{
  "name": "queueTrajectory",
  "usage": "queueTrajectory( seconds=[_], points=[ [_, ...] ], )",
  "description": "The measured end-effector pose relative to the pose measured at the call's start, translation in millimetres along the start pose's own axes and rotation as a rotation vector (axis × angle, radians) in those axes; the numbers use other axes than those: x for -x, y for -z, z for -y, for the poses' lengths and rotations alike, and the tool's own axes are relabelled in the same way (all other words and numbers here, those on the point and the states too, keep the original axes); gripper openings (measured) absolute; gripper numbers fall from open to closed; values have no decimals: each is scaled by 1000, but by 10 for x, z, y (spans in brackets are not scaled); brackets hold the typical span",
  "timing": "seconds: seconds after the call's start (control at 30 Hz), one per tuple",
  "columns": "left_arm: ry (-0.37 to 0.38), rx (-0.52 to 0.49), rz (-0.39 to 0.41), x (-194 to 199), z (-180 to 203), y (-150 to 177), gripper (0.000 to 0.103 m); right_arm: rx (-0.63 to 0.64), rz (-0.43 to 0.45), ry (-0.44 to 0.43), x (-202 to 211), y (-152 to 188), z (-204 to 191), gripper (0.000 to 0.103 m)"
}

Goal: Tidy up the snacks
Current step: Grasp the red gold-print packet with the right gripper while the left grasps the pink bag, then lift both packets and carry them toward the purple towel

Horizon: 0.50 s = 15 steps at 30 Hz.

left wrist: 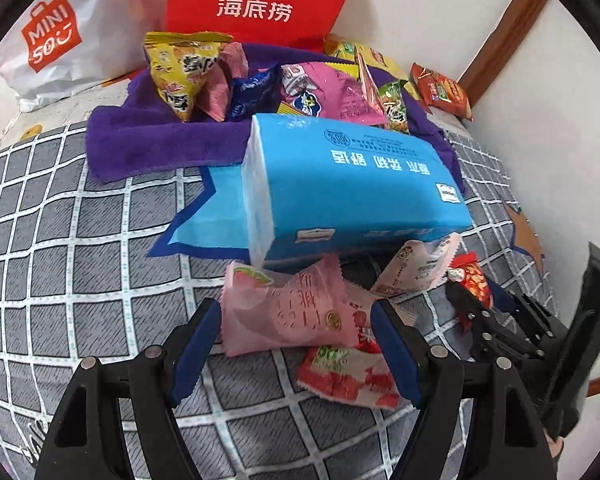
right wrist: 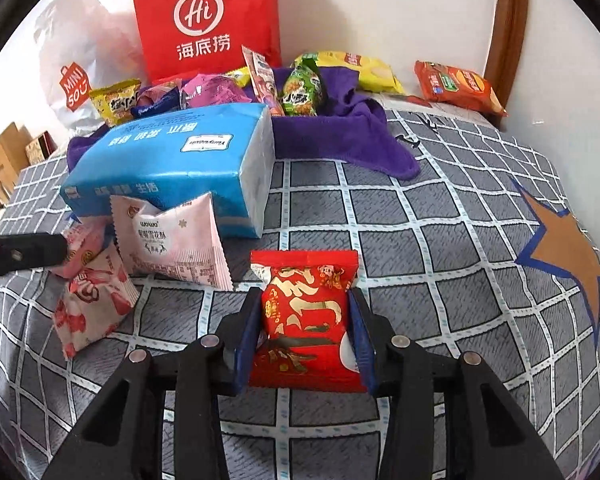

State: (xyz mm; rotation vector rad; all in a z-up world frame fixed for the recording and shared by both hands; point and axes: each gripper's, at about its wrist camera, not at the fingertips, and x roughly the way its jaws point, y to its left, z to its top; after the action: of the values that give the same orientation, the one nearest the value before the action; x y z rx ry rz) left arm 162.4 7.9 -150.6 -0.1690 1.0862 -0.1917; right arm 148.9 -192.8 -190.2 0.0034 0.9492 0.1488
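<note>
My left gripper is open and low over the checked bedspread, its blue fingers either side of a pale pink snack packet. A red-and-white packet lies just under that one, and a pink-white packet leans on the blue tissue pack. My right gripper is shut on a red-and-gold snack packet, both pads pressing its sides. The left wrist view shows this gripper at the right with the red packet. One left finger enters the right wrist view beside the pink packets.
A purple towel behind the tissue pack carries several snack packets. A red paper bag and a white shopping bag stand against the wall. An orange-red packet lies by the wooden bed frame.
</note>
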Motion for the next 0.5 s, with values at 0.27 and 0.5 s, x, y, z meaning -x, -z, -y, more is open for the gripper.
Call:
queueTrajectory(
  seconds=[0.27,0.5],
  points=[
    [-62,-5,10,-151,34,4,74,3,0,7,-2,4,-20,43],
    [-57,3,7,-91,-24,19,54,-1,0,-1,-6,2,-8,44]
  ],
)
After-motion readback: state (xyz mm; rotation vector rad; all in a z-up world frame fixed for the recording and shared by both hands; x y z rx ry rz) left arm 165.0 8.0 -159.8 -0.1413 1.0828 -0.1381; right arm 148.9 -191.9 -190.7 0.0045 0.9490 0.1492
